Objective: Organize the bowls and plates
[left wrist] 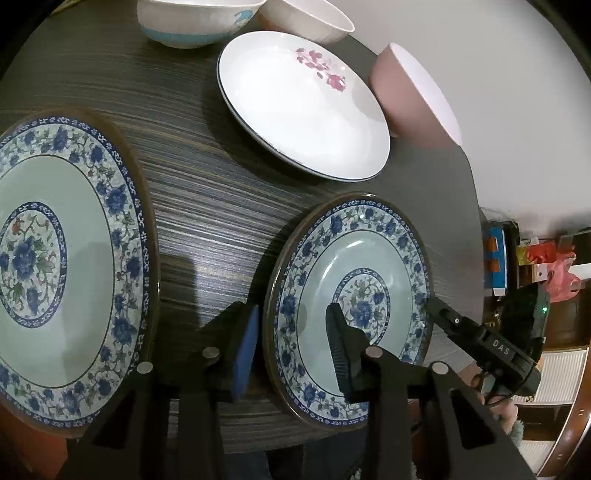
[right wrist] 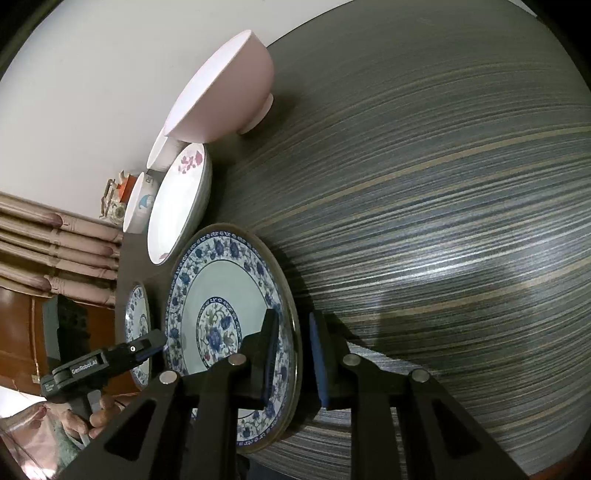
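A small blue-floral plate [left wrist: 354, 280] [right wrist: 221, 295] lies near the front edge of the dark striped table [left wrist: 203, 177]. My left gripper [left wrist: 293, 308] straddles its left rim, one finger outside and one over the inner face, with a gap still showing, so it is open. My right gripper [right wrist: 293, 315] is shut on the opposite rim; in the left wrist view the right gripper [left wrist: 434, 304] shows at that edge. In the right wrist view the left gripper [right wrist: 157, 343] shows at the plate's far side. A large blue-floral plate [left wrist: 55, 258] [right wrist: 138, 325] lies to the left.
Behind stand a white plate with pink flowers [left wrist: 303, 107] [right wrist: 177, 206], a pink bowl [left wrist: 406, 85] [right wrist: 221, 99], a white bowl with a blue band [left wrist: 192, 22] and a plain white bowl [left wrist: 310, 18]. The table [right wrist: 443, 221] spreads to the right. A hand [right wrist: 96, 413] holds the left gripper.
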`<state>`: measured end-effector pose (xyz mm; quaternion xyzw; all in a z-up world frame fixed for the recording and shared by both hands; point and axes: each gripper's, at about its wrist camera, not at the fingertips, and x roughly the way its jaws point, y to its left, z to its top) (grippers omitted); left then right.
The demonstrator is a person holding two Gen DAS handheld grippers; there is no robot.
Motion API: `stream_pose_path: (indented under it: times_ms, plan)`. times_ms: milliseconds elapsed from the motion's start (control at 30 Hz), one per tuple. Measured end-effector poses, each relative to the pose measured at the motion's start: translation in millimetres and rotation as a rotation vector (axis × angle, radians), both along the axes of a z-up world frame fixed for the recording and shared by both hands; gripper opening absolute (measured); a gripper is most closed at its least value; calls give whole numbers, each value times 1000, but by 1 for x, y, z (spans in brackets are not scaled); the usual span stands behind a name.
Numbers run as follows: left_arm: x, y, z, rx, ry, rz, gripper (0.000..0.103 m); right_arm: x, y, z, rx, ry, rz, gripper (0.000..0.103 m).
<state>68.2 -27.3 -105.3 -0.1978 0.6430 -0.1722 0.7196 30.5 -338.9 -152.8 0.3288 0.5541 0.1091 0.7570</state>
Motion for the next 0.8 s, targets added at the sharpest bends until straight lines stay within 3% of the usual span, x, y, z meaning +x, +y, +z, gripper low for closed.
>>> stream_pose_path:
  times_ms: [800]
  plan:
    - [1,-6,-8,47,-5,-32,13,-4,9,2,-63,-1,29,14]
